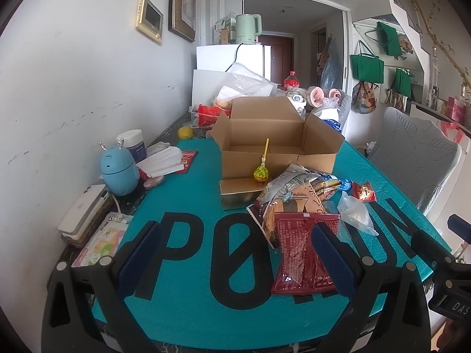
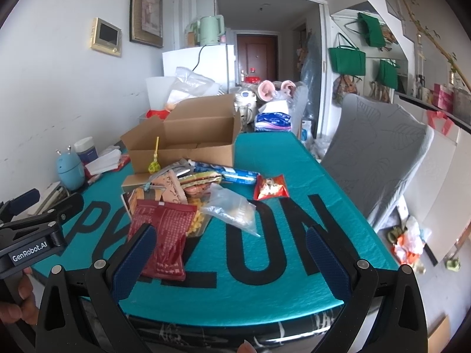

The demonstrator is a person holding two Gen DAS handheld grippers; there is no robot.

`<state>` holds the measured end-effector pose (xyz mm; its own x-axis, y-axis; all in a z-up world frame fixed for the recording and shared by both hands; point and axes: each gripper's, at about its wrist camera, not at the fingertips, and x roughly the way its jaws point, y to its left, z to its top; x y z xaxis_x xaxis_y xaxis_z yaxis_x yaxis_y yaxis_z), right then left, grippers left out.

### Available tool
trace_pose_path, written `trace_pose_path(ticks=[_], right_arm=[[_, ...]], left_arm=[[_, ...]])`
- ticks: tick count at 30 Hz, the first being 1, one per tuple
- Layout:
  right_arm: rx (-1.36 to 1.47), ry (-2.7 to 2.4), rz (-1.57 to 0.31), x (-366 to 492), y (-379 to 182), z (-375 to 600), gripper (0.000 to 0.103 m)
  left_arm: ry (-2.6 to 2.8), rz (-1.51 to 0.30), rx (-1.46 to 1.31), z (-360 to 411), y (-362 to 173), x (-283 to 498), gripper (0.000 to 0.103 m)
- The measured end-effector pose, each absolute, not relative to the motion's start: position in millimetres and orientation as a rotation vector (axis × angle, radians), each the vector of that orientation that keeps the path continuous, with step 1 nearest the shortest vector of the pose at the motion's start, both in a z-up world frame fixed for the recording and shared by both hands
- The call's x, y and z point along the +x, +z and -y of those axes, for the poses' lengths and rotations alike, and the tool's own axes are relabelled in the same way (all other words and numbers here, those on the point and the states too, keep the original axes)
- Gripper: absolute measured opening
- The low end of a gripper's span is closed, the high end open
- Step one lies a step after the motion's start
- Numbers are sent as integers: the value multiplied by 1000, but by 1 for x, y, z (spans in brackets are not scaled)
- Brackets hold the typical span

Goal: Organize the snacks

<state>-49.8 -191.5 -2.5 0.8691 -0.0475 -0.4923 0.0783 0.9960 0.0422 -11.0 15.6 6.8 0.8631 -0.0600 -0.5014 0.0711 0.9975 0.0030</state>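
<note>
Both tools, left [image 1: 235, 259] and right [image 2: 229, 253], hang wide and empty above the desk [image 2: 265, 294]. Snack packets [image 2: 188, 194] lie heaped before the empty cardboard box [image 1: 276, 144], likely their destination.

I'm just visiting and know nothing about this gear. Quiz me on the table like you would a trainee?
1. True or false: the cardboard box is open.
2. What leans against the box front? A) lollipop B) spoon C) pen
3. Fill in: the left gripper and right gripper are both ____.

Key: 1 true; 2 A; 3 open. Neither holds anything; the dark red packet lies on the teal mat.
</note>
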Motion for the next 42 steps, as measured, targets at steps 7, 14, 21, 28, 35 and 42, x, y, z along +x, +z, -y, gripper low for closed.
trace_pose_path(ticks=[7,14,21,28,35,42], right_arm=[[59,-64,-514,-50,-3,191,103],[56,-57,-519,-49,-4,189,103],[60,-43,-525,-48,-8,185,103],[55,-18,-536,-42,-16,175,103],[50,40,-569,-25,-31,151,103],[23,74,-644,-1,-58,126,103]], left_arm=[[-64,-532,26,-15,4,-10,103],[-60,-538,24,-16,2,-10,103],[-52,-540,24,-20,0,-10,103],[-36,-544,28,-30,-8,-9,103],[5,-557,26,-49,-14,-4,103],[37,-573,16,-72,-28,0,103]])
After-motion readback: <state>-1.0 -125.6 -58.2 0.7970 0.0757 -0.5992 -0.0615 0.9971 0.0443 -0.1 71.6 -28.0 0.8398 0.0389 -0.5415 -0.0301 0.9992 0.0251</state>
